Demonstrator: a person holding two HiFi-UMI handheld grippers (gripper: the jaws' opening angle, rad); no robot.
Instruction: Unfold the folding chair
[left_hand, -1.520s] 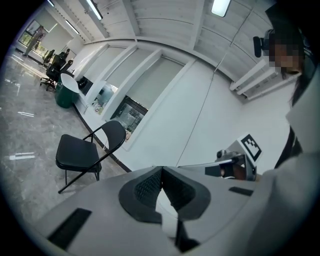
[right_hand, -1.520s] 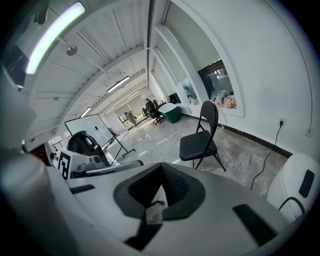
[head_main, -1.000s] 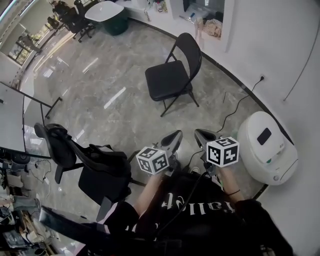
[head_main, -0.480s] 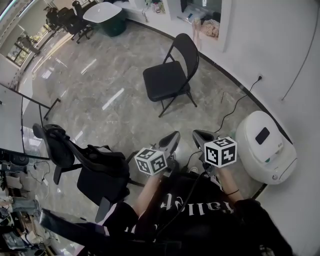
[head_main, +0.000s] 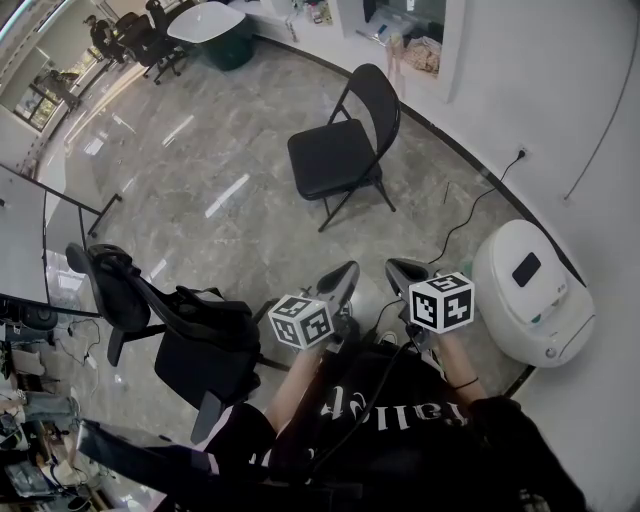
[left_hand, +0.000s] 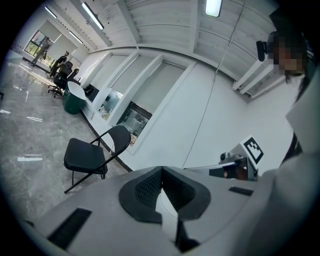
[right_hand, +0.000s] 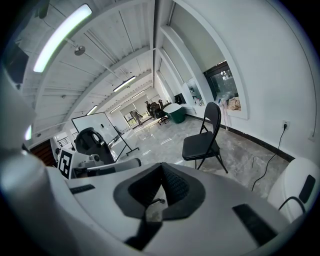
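Grey jaws on both my tongs are pinched together, nothing in them: left gripper (head_main: 345, 278) and right gripper (head_main: 404, 272) sit side by side close in. The folding chair (head_main: 338, 158) stands well apart, straight ahead, already opened out with its backrest on the far right. The left gripper is probably a touch nearer, though that's hard to call from up here.
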